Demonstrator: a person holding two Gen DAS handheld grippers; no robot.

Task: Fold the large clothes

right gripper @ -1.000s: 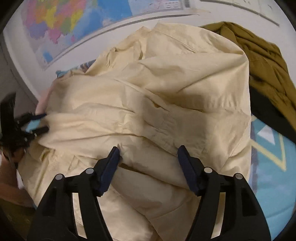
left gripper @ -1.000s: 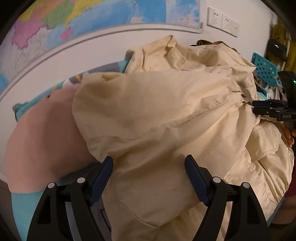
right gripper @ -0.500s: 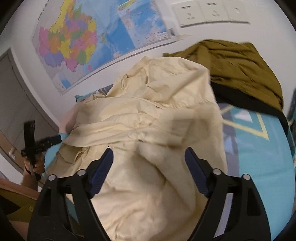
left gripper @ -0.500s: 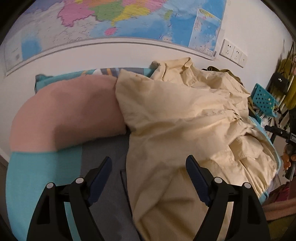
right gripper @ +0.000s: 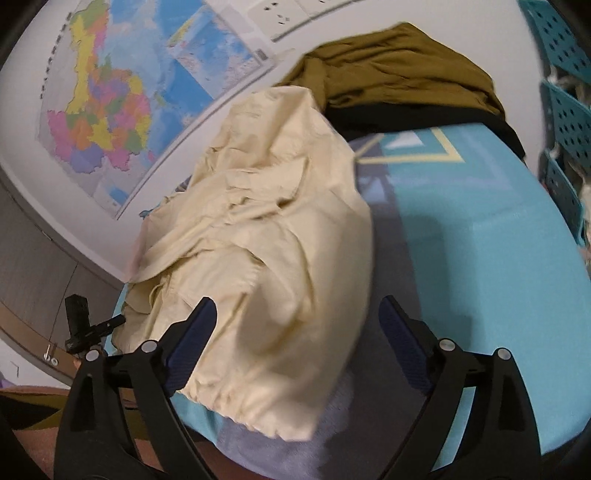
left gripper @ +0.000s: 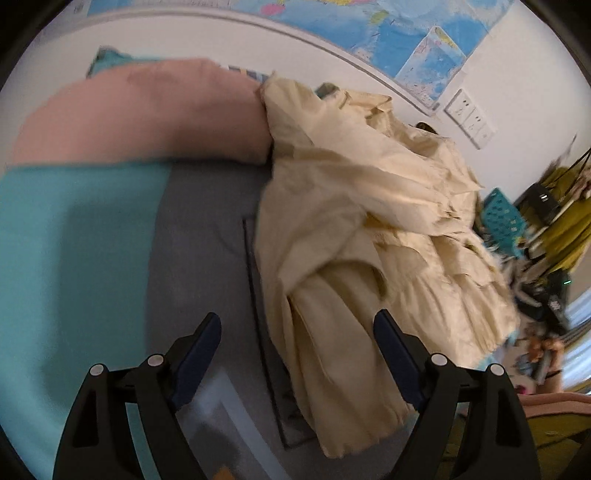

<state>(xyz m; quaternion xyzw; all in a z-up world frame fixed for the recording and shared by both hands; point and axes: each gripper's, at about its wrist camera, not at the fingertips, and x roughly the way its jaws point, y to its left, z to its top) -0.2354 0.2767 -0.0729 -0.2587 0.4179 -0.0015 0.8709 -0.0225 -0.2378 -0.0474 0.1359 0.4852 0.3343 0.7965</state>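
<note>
Left wrist view shows the left gripper [left gripper: 297, 338] with its jaws spread wide and nothing between them, low in the frame above a grey and teal bed cover [left gripper: 74, 258]. A cream garment [left gripper: 362, 229] lies bunched in a heap from the upper middle down to the lower right of centre, one hem trailing toward the right finger (the picture is blurred here, so contact cannot be judged). A pink pillow [left gripper: 147, 114] fills the upper left, its right end touching the garment. A wall map [left gripper: 369, 26] runs along the top, with a teal perforated crate [left gripper: 502, 218] at the right edge.

Right wrist view has the right gripper [right gripper: 297, 319] likewise wide apart and gripping nothing, with the cream garment [right gripper: 277, 240] piled through the centre and its gathered hem hanging between the fingers at the bed's near edge. An olive garment [right gripper: 399, 70] lies in the upper right, just beyond the cream one. The left gripper [right gripper: 92, 326] appears small at the lower left.
</note>
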